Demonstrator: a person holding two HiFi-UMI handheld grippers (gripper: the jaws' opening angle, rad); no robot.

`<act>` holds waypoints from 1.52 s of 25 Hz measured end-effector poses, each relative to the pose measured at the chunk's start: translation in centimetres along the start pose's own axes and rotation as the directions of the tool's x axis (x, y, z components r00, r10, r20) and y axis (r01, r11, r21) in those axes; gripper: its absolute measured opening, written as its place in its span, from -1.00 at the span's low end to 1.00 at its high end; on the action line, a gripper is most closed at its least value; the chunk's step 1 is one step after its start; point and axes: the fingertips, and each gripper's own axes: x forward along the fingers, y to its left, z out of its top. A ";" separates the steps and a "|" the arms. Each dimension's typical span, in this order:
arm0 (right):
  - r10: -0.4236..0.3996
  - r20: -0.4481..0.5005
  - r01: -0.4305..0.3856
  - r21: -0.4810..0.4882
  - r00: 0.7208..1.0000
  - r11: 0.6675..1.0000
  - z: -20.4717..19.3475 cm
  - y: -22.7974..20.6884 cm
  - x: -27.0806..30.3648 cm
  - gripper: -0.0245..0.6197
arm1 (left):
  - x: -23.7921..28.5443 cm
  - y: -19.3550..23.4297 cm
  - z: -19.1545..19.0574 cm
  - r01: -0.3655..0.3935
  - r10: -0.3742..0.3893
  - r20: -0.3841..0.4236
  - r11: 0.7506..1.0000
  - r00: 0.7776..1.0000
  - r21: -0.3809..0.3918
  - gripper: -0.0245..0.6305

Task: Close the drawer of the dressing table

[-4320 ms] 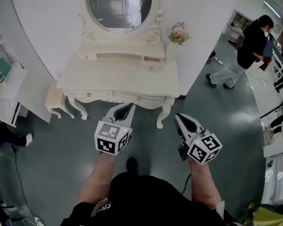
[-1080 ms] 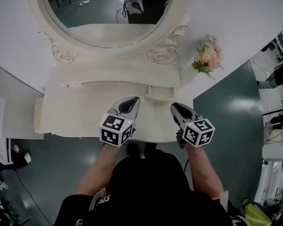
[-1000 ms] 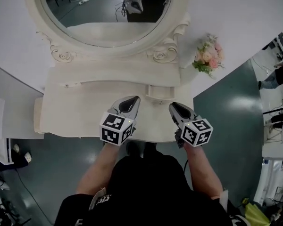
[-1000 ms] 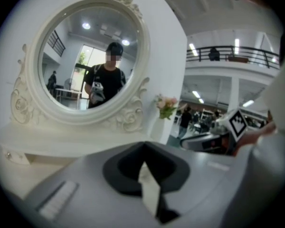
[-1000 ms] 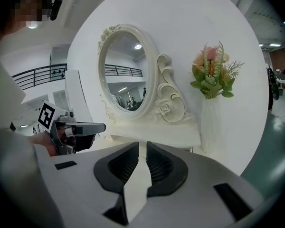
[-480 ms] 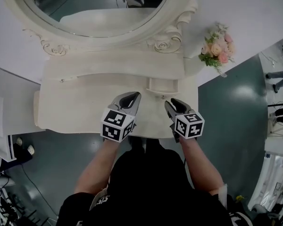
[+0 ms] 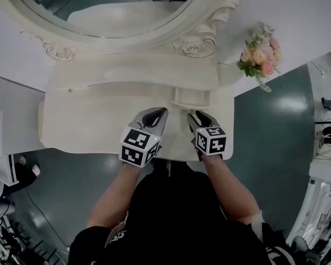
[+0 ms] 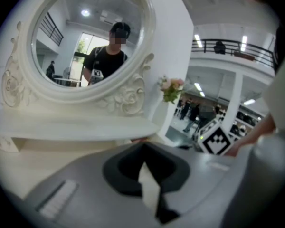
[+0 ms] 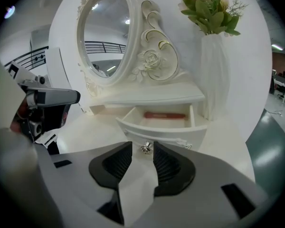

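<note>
A cream dressing table [image 7: 94, 120] stands under an oval mirror [image 7: 99, 4]. Its small upper drawer [image 7: 191, 98] is pulled out, and a reddish stick [image 9: 164, 115] lies inside. In the right gripper view the drawer front [image 9: 156, 129] is just ahead, and its metal knob [image 9: 145, 148] sits between the tips of my right gripper [image 9: 142, 145]. The jaws are opening and the pads do not press on the knob. In the head view the right gripper [image 7: 192, 115] hovers just before the drawer. My left gripper [image 7: 162, 110] hangs over the tabletop to its left, tips together and holding nothing [image 8: 144, 145].
A white vase [image 9: 213, 75] of pink flowers [image 7: 259, 51] stands on the table's right end, close beside the open drawer. A carved shelf [image 7: 132, 73] runs under the mirror. The mirror reflects a person in black. Grey-green floor surrounds the table.
Both grippers have sunk toward the tabletop. The right one came in closer to the drawer front and its jaws spread apart. The left one shifted only a little.
</note>
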 end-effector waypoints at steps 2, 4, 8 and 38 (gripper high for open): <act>-0.013 -0.008 0.013 0.010 1.000 1.000 -0.4 -0.4 0.5 -0.51 | 0.1 0.1 0.0 -0.001 0.001 -0.003 1.000 1.000 0.002 -0.89; -0.013 -0.019 0.013 0.025 1.000 1.000 -0.8 -0.6 0.8 -0.51 | 0.3 0.2 0.0 -0.003 0.003 -0.003 1.000 1.000 -0.001 -0.89; -0.001 -0.036 0.002 0.017 0.999 1.000 -1.2 -0.2 1.0 -0.54 | 0.3 0.4 0.0 -0.008 0.008 -0.004 1.000 1.000 -0.010 -0.89; 0.026 -0.057 -0.033 -0.125 0.998 0.992 2.0 -1.6 3.1 -0.69 | -0.2 1.8 0.6 -0.066 0.066 0.004 0.995 0.998 -0.074 -0.89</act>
